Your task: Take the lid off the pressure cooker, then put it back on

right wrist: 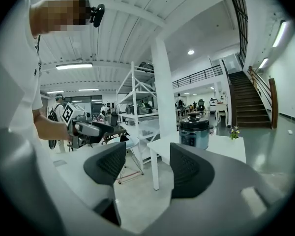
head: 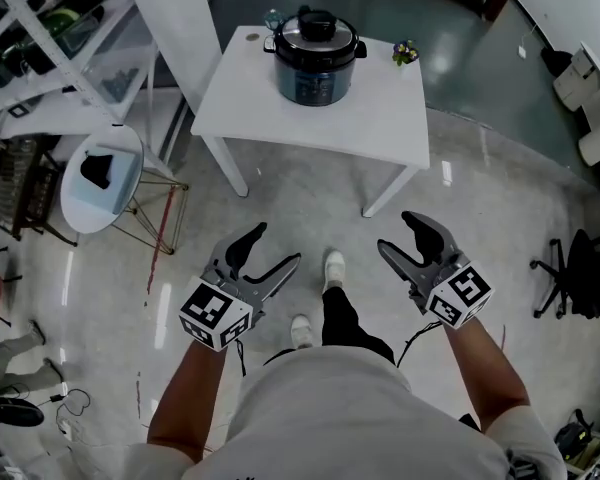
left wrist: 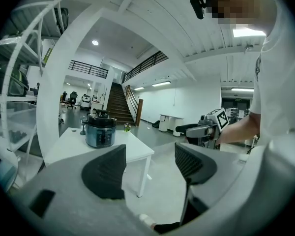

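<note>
On the white table (head: 380, 118) ahead, well apart from us: pressure cooker (head: 316, 56), lid (head: 316, 30) on. Left gripper (head: 276, 245) and right gripper (head: 397, 232) both gape, empty. Risk, we judge: an off-centre grab twists the lid crooked or shoves the cooker toward the edge.

Office chair (head: 583, 273) running off head view's right edge. Shelving rack (head: 70, 28) being cropped at upper left corner. Small item (head: 272, 18) left of pressure cooker (head: 316, 63) showing too small to identify. Cooker's panel print proving unreadable. White table (head: 380, 118) hiding own far legs.
</note>
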Demonstrator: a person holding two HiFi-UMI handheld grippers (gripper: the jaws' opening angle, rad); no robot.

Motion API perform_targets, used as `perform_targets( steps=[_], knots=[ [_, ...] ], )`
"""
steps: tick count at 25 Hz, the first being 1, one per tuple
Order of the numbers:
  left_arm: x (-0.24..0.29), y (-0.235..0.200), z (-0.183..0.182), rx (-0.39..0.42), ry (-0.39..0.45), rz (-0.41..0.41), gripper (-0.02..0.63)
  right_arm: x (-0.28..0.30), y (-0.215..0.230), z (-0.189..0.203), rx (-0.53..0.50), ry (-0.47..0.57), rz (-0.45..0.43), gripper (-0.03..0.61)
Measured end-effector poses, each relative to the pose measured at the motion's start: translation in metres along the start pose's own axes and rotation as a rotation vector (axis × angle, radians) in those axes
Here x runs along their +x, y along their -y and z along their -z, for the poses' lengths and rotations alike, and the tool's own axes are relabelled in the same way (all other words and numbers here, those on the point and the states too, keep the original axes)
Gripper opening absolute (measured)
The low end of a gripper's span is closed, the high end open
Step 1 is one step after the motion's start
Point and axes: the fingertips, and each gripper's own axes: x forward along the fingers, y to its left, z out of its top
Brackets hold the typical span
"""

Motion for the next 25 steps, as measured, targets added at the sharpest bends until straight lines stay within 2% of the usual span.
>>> perform_targets(
  steps=[6, 17, 25],
  knots=[
    [0.04, -0.051, -0.019, -0.011, 0.008, -0.037, 0.302, 0.048, 0.056, -0.013, -0.015, 0.017, -0.034, 0.276],
    [0.16, -0.15, -0.092, 0.009, -0.001, -0.101, 0.3, 0.139, 0.192, -0.062, -0.026, 0.027, -0.123, 0.265],
    [0.224, -0.197, -0.107, 0.029, -0.027, -0.132, 0.298, 0.189, 0.255, -0.075, -0.05, 0.057, -0.183, 0.261]
  ],
)
